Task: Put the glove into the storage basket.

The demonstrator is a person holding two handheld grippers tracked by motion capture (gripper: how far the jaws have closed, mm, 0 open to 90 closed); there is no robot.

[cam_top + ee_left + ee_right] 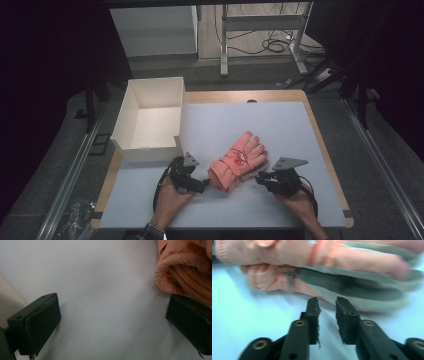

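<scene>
Presently we record one white cardboard box at the far-left of the table mat, its top open and nothing visible inside, which we judge makes it the likely receptacle for the work in hand. Next, the left gripper rests low on the mat with its jaws spread wide and holding nothing; in the left gripper view one jaw sits just beside the knitted cuff of the pink gloves, a stance we judge to be a set-up for taking that cuff. At centre, the pink gloves lie flat, cuff toward the person; the right gripper view shows two stacked, so we count one pair. On the right, the right gripper points at the gloves' near edge, jaws narrowly parted and gripping nothing, tips just short of the fabric. Grippers: two.
</scene>
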